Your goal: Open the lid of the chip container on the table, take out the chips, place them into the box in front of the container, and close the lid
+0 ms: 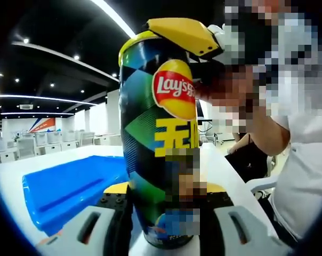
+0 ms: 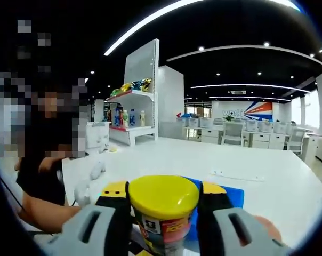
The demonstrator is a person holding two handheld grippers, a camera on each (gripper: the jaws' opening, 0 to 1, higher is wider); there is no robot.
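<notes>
In the left gripper view, the tall cylindrical Lay's chip can (image 1: 158,144) with green, black and yellow print is seen upright on the white table (image 1: 225,170), beside the blue plastic box (image 1: 70,186), clamped low by the left gripper (image 1: 163,213). In the right gripper view, its yellow lid (image 2: 163,196) is gripped between the right gripper (image 2: 163,213) jaws.

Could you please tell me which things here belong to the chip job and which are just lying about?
Job: chip can, yellow lid, blue box, left gripper, right gripper.
Lying about: shelf of snacks and bottles, office chairs.
</notes>
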